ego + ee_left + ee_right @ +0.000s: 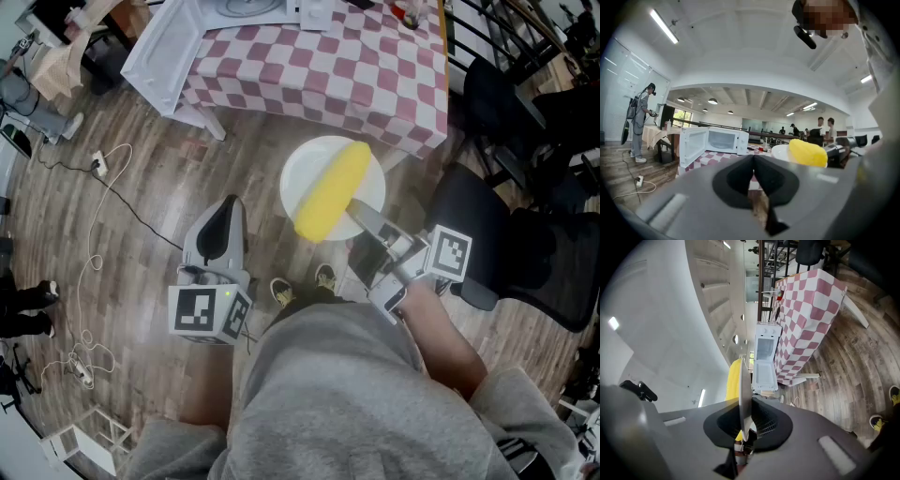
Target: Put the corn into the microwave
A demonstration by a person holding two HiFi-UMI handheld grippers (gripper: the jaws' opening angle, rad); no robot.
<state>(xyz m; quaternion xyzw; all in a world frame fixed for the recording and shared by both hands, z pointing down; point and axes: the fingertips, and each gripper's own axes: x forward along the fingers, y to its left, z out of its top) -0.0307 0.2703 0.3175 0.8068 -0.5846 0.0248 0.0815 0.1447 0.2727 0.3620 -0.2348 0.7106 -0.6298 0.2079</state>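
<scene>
A yellow corn cob lies on a round white plate, held in the air in front of the checked table. My right gripper is shut on the plate's near rim; in the right gripper view the plate shows edge-on between the jaws, with the corn to its left. My left gripper hangs to the plate's left, shut with nothing in it. The white microwave stands on the table with its door swung open. In the left gripper view the corn floats to the right.
Black chairs stand close on the right. Cables and a power strip lie on the wooden floor at left. The wearer's shoes show below the plate. People stand far off, and one stands by another table.
</scene>
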